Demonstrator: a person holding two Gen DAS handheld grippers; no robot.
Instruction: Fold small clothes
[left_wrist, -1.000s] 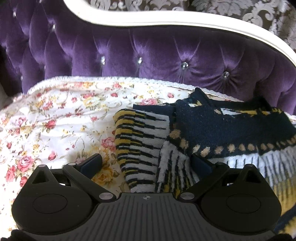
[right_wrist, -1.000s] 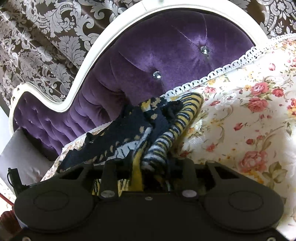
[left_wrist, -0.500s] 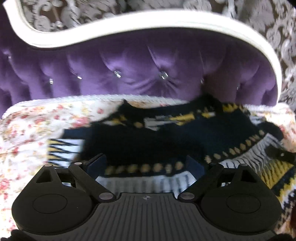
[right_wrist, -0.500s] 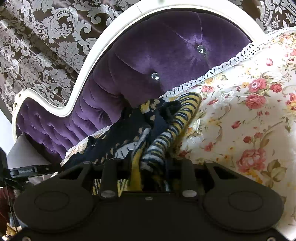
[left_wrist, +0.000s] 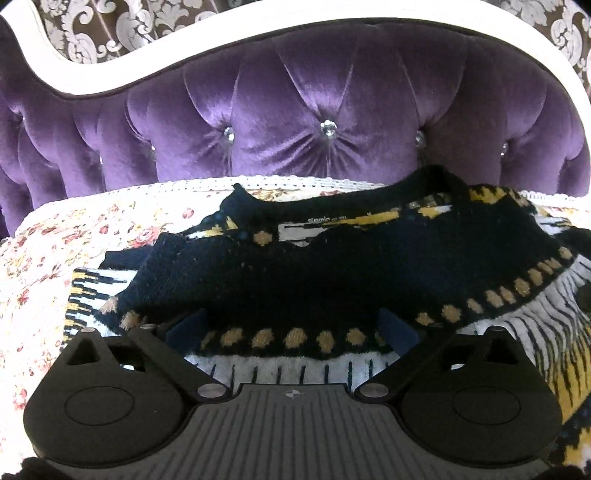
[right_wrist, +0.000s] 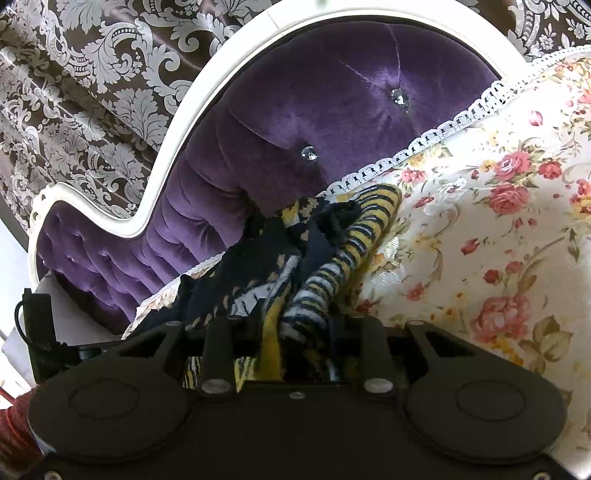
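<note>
A small knitted sweater (left_wrist: 332, 266), navy with yellow and white patterns, lies on a floral bedspread (left_wrist: 74, 240). My left gripper (left_wrist: 291, 328) is open, its blue-padded fingers (left_wrist: 184, 326) wide apart low over the sweater's dotted band, holding nothing. My right gripper (right_wrist: 295, 332) is shut on a bunched part of the same sweater (right_wrist: 314, 291), with a striped sleeve running away from the jaws. Its fingertips are hidden by the fabric.
A purple tufted headboard (left_wrist: 295, 122) with a white frame (left_wrist: 110, 77) stands right behind the sweater. Brown damask wall covering (right_wrist: 74, 92) is beyond it. A black device with a cable (right_wrist: 37, 325) shows at the left of the right wrist view.
My left gripper has swung right from the sleeve side and now faces the sweater's body straight on. The right gripper has kept its hold and barely moved.
</note>
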